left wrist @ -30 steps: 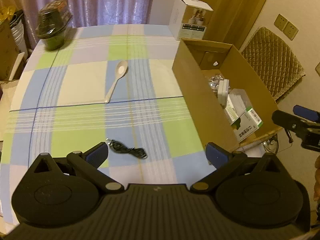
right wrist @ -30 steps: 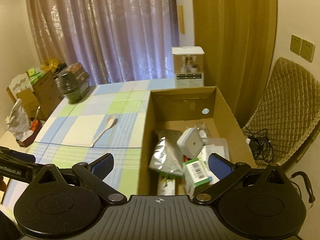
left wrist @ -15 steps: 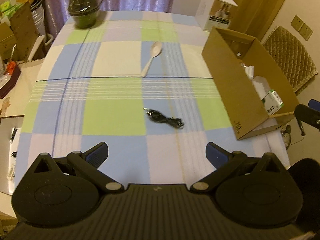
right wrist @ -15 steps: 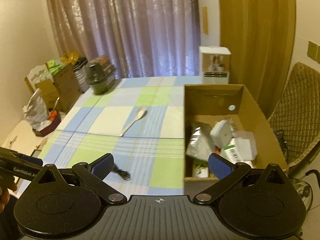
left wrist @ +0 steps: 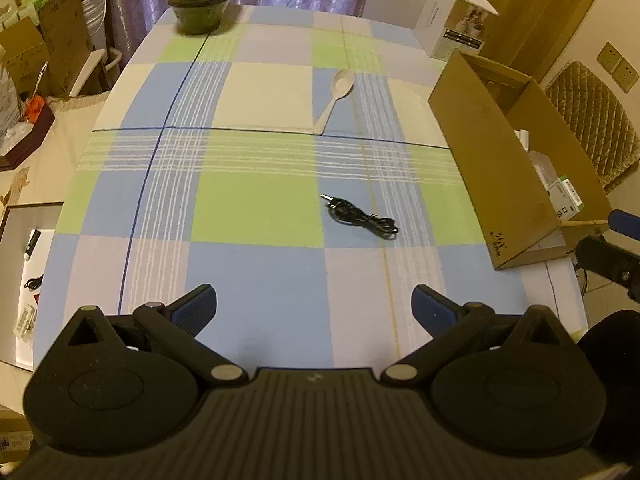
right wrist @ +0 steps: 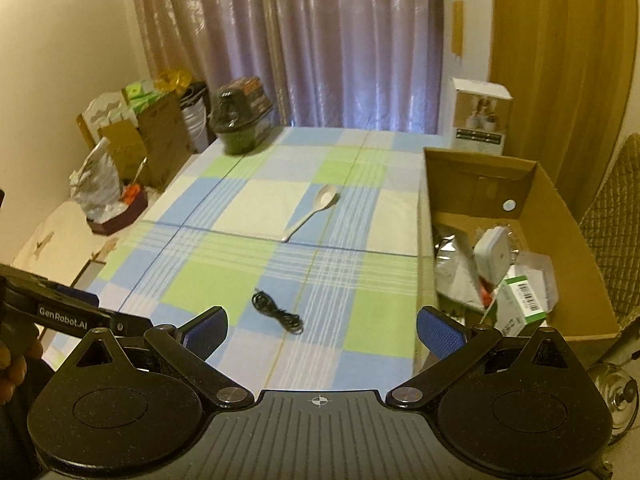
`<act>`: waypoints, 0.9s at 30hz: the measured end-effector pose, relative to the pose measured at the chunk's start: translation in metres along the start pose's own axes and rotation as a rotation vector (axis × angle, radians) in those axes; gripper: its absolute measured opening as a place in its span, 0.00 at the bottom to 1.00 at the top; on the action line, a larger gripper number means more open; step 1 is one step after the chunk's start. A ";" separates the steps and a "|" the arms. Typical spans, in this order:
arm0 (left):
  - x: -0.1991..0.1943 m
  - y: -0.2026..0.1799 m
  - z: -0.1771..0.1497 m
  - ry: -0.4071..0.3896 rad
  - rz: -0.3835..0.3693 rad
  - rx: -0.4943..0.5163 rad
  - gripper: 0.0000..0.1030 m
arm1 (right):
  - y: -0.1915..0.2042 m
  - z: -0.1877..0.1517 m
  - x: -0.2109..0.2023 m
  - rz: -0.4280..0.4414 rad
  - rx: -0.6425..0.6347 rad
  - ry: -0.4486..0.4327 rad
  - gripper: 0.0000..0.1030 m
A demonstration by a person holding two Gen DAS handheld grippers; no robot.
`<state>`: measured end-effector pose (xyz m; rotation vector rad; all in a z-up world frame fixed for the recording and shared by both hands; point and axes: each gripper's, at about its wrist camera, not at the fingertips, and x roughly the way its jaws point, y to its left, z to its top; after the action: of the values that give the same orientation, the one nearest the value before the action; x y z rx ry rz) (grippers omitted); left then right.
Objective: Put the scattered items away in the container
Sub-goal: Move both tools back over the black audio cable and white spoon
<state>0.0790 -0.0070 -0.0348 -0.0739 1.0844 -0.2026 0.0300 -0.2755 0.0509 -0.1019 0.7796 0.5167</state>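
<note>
A coiled black cable [left wrist: 360,219] [right wrist: 277,311] lies on the checked tablecloth, a short way ahead of both grippers. Farther back rests a white spoon [left wrist: 335,98] [right wrist: 312,211], bowl away from me. The open cardboard box [left wrist: 508,168] [right wrist: 560,216] stands along the table's right edge and holds packets, a white square device and small cartons. My left gripper [left wrist: 314,310] is open over the near edge, nothing between its fingers. My right gripper [right wrist: 322,330] is open too, held above the near edge between cable and box.
A dark green lidded container [left wrist: 199,0] [right wrist: 240,120] sits at the far left corner of the table, a white carton [left wrist: 454,26] [right wrist: 480,116] at the far right. Boxes and bags crowd the floor on the left. A quilted chair [left wrist: 588,120] stands right of the box.
Both grippers have drawn back toward the near edge and swung left. The right view has moved from over the box to over the tablecloth. The cable, spoon and box have stayed put.
</note>
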 end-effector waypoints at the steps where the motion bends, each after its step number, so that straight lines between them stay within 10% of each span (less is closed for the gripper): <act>1: 0.001 0.002 0.000 0.003 0.001 -0.001 0.99 | 0.002 -0.001 0.003 0.002 -0.009 0.007 1.00; 26: 0.084 0.055 0.081 0.033 -0.013 0.178 0.99 | 0.034 0.008 0.174 0.153 -0.383 0.179 1.00; 27: 0.088 0.057 0.083 0.036 -0.014 0.180 0.99 | 0.033 0.007 0.182 0.160 -0.401 0.187 0.87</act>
<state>0.1992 0.0276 -0.0820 0.0840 1.0976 -0.3138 0.1267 -0.1704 -0.0666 -0.4676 0.8619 0.8206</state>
